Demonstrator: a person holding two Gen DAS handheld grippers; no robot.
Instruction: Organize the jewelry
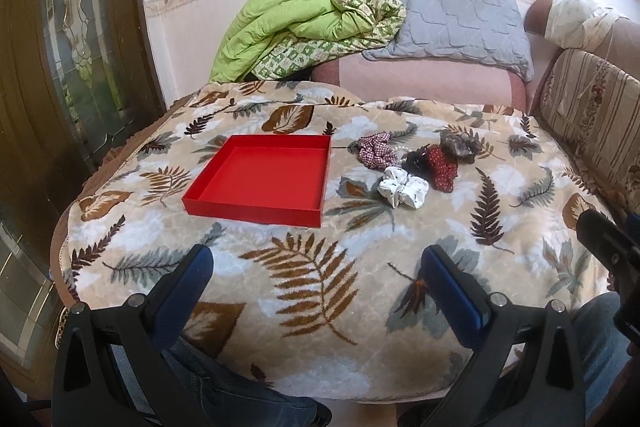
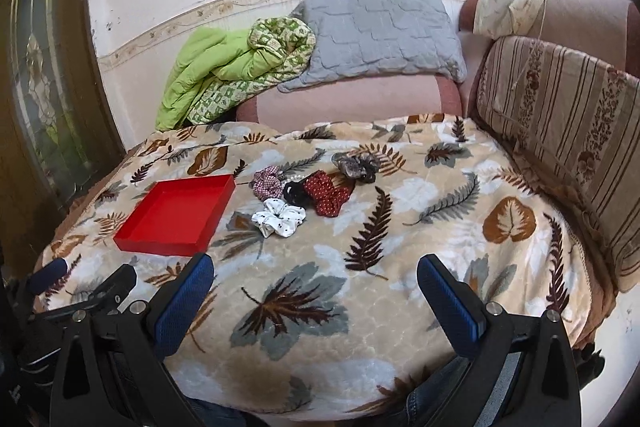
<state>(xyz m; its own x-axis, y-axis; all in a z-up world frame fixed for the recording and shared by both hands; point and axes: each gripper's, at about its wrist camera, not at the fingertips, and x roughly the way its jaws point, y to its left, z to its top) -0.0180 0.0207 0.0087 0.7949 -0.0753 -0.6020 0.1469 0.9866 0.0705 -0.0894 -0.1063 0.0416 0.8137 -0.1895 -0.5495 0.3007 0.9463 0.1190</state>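
Both grippers, left (image 1: 316,263) and right (image 2: 314,267), hung wide-jawed and empty over the leaf-print blanket (image 1: 320,291), the red tray (image 1: 260,183) ahead-left of the jaws to receive the scrunchie cluster (image 2: 308,191) ahead, possibly with pearls among it

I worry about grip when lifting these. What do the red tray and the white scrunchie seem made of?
The red tray looks like stiff matte cardboard, possibly thin plastic: its walls are thin and straight with sharp corners and no gloss. The white scrunchie looks like soft woven fabric, gathered in ruffled folds and printed with small dark specks.
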